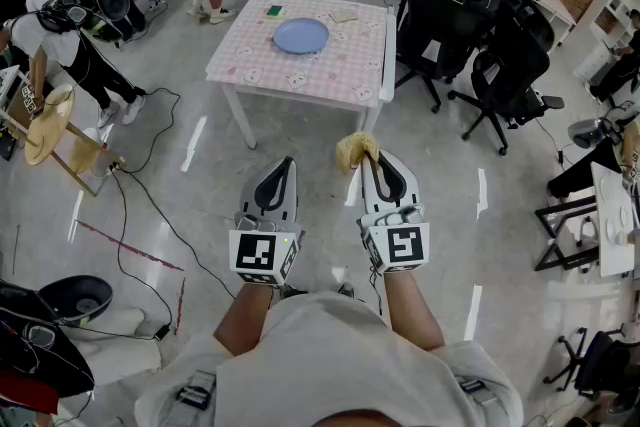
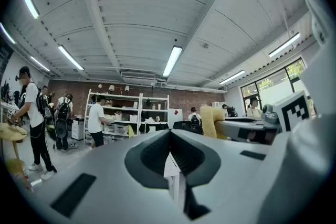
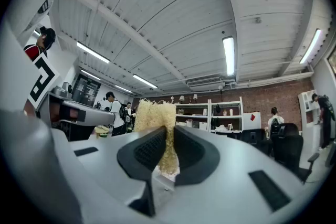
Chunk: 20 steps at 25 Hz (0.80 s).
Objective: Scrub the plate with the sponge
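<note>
Pale blue plate (image 1: 301, 36) lies flat on the checked table (image 1: 330, 75); yellow sponge (image 1: 357, 150) pinched in right gripper (image 1: 375, 163).

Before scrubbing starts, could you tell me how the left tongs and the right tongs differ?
The right tongs clamp the sponge; the left tongs hold nothing. The left tongs are fully closed; the right tongs are parted by the sponge. Both point toward the distant table and plate.
</note>
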Each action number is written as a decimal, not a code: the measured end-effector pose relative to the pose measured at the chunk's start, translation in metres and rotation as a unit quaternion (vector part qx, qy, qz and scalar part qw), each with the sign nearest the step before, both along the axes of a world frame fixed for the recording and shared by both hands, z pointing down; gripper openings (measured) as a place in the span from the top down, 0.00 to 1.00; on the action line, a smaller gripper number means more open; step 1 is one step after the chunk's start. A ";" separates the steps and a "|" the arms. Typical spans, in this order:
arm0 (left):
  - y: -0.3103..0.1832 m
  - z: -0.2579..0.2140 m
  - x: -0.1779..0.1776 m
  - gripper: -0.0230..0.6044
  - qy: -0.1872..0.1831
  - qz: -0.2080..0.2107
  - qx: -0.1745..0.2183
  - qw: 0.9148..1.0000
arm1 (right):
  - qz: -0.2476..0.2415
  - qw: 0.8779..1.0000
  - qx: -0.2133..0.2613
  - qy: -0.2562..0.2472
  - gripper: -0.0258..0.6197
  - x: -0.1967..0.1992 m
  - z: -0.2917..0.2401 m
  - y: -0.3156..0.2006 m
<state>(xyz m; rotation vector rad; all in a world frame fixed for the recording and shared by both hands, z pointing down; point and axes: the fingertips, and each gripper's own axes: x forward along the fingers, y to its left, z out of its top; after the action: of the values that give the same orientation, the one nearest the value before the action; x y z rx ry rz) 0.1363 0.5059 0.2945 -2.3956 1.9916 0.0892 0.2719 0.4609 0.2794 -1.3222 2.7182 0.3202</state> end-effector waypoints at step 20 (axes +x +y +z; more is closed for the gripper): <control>0.018 0.034 -0.024 0.85 0.004 0.006 -0.043 0.999 | -0.013 0.999 -0.023 0.018 0.89 -0.037 0.023 0.019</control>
<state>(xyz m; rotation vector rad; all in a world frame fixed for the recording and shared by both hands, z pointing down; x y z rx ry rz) 0.1128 0.5240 0.3287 -2.4613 2.0253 0.0146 0.2350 0.4800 0.3023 -1.3039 2.7867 0.2828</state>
